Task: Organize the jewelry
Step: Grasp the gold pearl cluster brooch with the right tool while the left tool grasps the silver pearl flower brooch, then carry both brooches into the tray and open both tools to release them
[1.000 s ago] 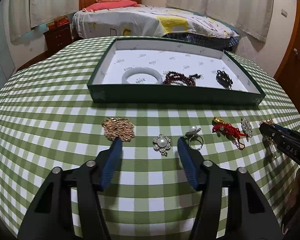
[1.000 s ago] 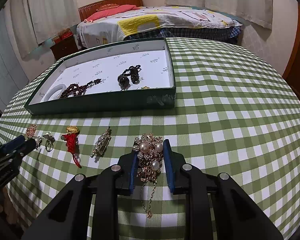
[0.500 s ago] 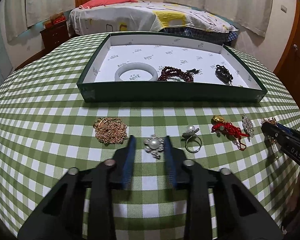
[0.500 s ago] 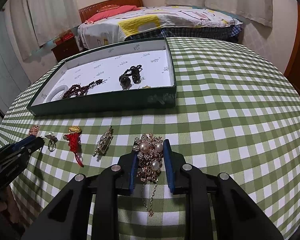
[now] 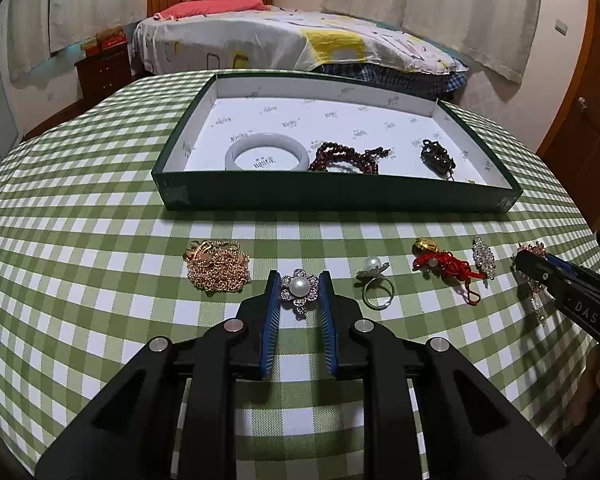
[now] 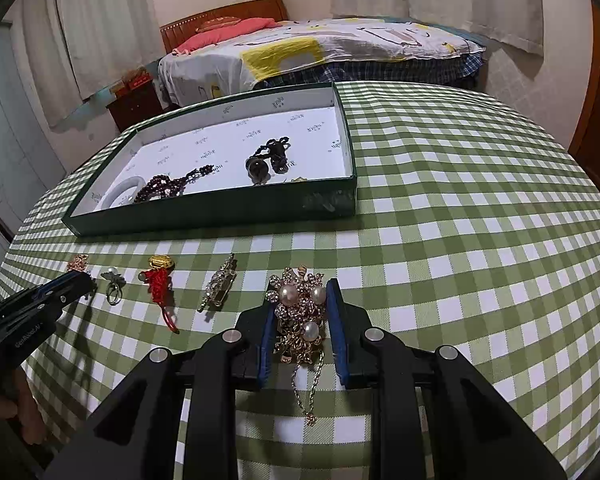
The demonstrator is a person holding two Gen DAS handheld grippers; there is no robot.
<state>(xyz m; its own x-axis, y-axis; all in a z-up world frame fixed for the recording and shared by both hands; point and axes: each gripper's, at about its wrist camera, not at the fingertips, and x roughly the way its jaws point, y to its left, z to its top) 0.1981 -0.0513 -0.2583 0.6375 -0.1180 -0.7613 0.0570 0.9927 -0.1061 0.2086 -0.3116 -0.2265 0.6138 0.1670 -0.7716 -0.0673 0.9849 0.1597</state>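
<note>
On the green checked cloth, my left gripper [image 5: 299, 278] has closed around a silver flower brooch with a pearl [image 5: 299, 288], jaws touching its sides. My right gripper [image 6: 302, 286] is shut on a gold brooch with three pearls [image 6: 300, 312], its chain hanging below. A green tray [image 5: 332, 194] with white lining holds a white bangle [image 5: 265, 152], a dark red bead bracelet [image 5: 346, 158] and a dark pendant [image 5: 436, 158]. A gold chain pile [image 5: 217, 266], a pearl ring [image 5: 374, 280], a red knot charm [image 5: 446, 264] and a crystal brooch [image 5: 484, 256] lie in a row.
The round table's edge curves off close behind both grippers. The right gripper shows at the right edge of the left wrist view [image 5: 568, 292]; the left gripper shows at the left of the right wrist view [image 6: 32, 312]. A bed [image 5: 284, 40] stands beyond the table.
My left gripper moved forward and closed from wide open onto the pearl flower brooch. The right gripper stayed shut on the gold pearl brooch and barely moved.
</note>
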